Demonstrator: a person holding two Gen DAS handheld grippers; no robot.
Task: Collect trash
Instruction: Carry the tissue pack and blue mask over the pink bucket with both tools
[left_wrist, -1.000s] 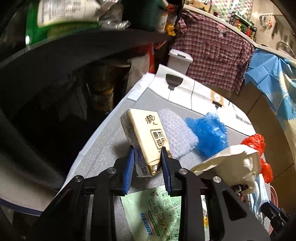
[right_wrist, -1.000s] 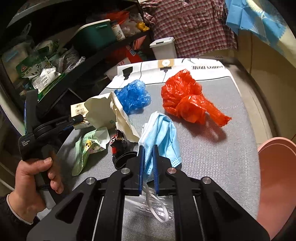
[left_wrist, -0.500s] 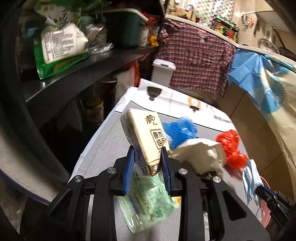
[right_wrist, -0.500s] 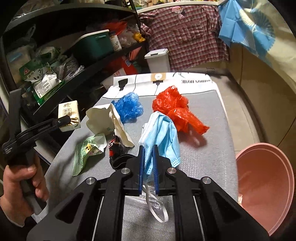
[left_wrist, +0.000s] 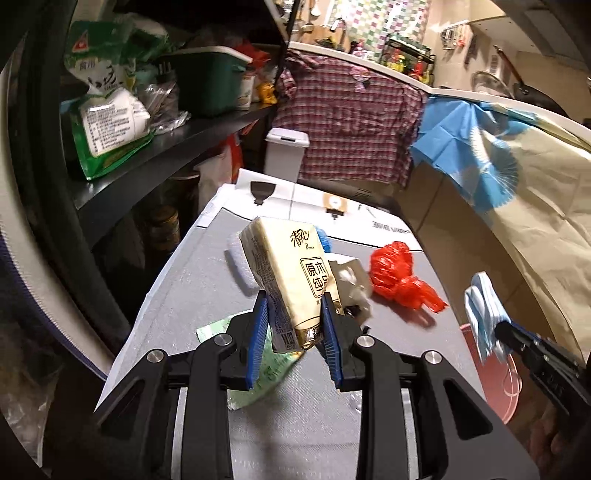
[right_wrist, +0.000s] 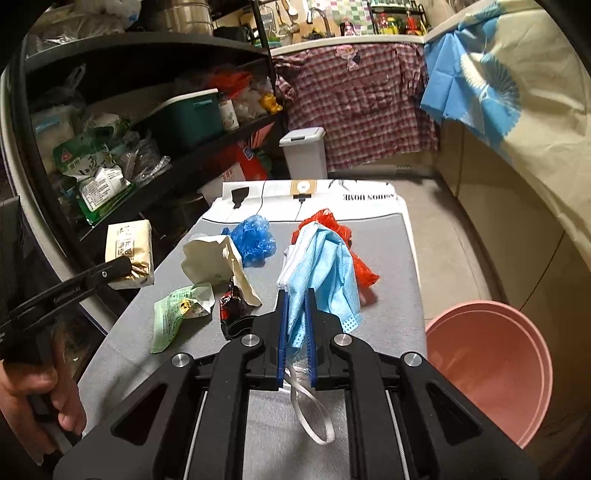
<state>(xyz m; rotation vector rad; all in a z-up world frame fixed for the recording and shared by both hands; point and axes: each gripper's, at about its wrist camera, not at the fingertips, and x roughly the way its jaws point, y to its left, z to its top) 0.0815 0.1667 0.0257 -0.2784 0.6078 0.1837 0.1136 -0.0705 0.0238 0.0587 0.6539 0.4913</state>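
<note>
My left gripper (left_wrist: 293, 314) is shut on a cream tissue pack (left_wrist: 291, 273), held tilted above the grey table (left_wrist: 192, 280); the same tissue pack (right_wrist: 129, 253) shows at the left of the right wrist view. My right gripper (right_wrist: 295, 306) is shut on a blue face mask (right_wrist: 325, 269), its white ear loop dangling below; the mask (left_wrist: 484, 314) hangs at the right of the left wrist view. On the table lie a red plastic bag (left_wrist: 397, 278), a blue plastic bag (right_wrist: 253, 238), a cream paper wrapper (right_wrist: 216, 258), a green wrapper (right_wrist: 177, 314) and a small black-red wrapper (right_wrist: 231, 306).
A pink bucket (right_wrist: 491, 365) stands on the floor to the right of the table. A dark shelf (right_wrist: 159, 177) with bags and a green box runs along the left. A white lidded bin (right_wrist: 304, 151) and a hanging plaid shirt (right_wrist: 362, 110) are beyond the far end.
Both grippers have risen and drawn back from the table, each carrying its item. The tissue pack and the mask now hang higher above the table, and the pink bucket has come into view.
</note>
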